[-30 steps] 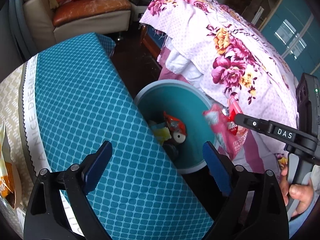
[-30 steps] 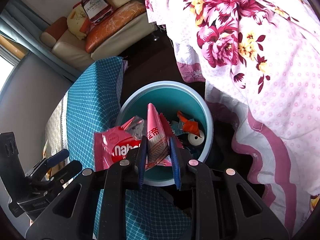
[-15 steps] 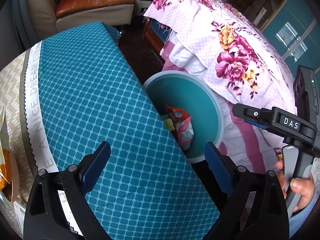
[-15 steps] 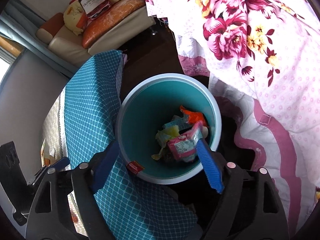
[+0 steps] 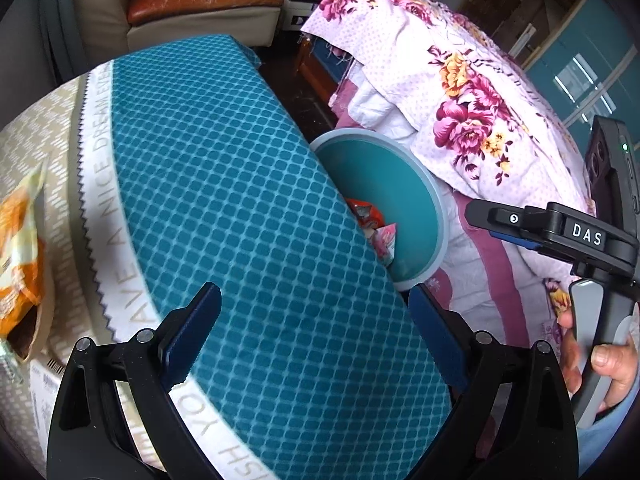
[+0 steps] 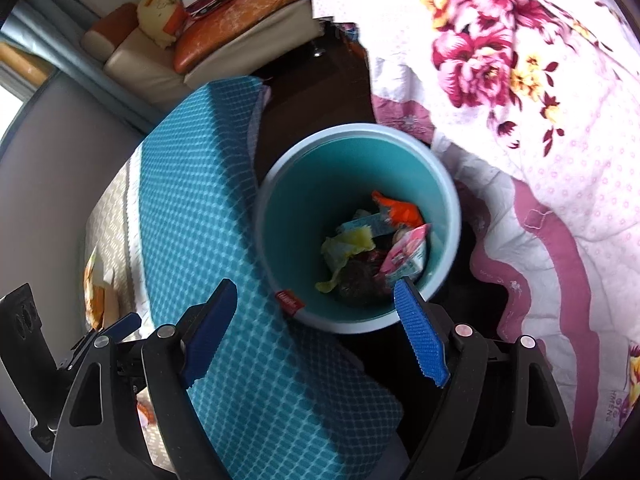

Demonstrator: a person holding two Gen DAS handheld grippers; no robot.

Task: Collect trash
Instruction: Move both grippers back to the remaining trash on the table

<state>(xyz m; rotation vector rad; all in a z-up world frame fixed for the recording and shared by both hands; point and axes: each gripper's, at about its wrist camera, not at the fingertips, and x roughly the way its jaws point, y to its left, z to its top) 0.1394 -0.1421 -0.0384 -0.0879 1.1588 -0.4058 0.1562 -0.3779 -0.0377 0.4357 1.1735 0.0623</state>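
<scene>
Your right gripper (image 6: 316, 328) stands wide with nothing between its blue pads; its jaws have just been opening. It hangs over the near rim of the teal trash bin (image 6: 280, 184). The pink wrapper (image 6: 406, 256) lies inside the bin among an orange wrapper (image 6: 400, 210) and a yellow scrap (image 6: 348, 244). Your left gripper (image 5: 312, 330) is wide and empty too, above the teal tablecloth (image 5: 224, 184). The bin sits between the table and the floral bedspread (image 6: 520, 60).

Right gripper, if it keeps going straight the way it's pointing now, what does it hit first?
Probably the near rim of the round teal plastic bin, or the wrappers inside. The open right gripper frames that edge; depth is unclear.
</scene>
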